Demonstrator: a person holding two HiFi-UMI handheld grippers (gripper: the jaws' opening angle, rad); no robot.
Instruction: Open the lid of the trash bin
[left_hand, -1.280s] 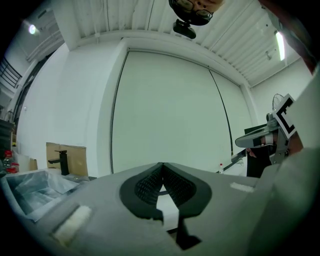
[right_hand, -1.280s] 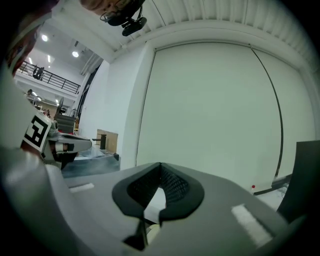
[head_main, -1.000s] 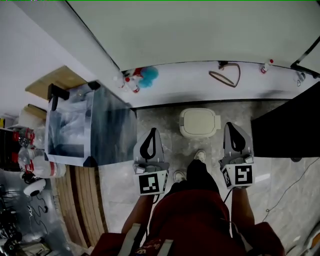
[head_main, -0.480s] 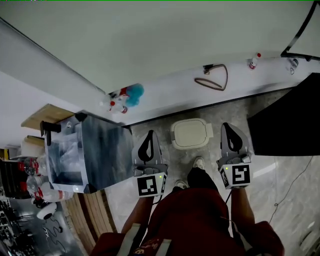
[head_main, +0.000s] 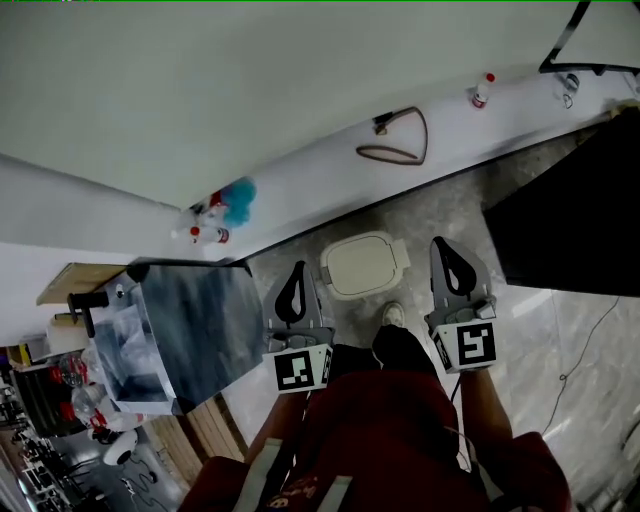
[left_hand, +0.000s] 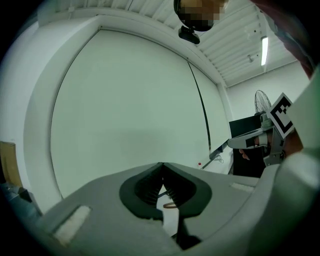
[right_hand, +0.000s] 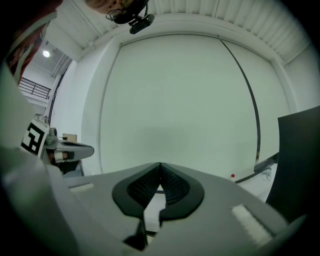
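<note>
A cream trash bin (head_main: 365, 264) with its lid down stands on the grey floor against the wall, between my two grippers in the head view. My left gripper (head_main: 293, 272) is held to its left, shut and empty. My right gripper (head_main: 446, 246) is held to the bin's right, also shut and empty. Both are raised above the floor and pointed toward the wall. The left gripper view shows my left gripper (left_hand: 161, 166) facing the pale wall, with the right gripper (left_hand: 250, 142) off to the side. My right gripper (right_hand: 160, 166) faces the same wall. The bin is hidden in both gripper views.
A white ledge (head_main: 330, 170) along the wall carries a brown loop (head_main: 398, 140), small bottles (head_main: 482, 89) and a blue brush (head_main: 237, 200). A grey box-shaped cart (head_main: 180, 335) stands at the left. A black panel (head_main: 565, 220) is at the right. The person's shoe (head_main: 393, 314) is near the bin.
The head view has tilted and swung: the bin and ledge now sit further left and rotated. Both grippers stay shut and in the same places in the view.
</note>
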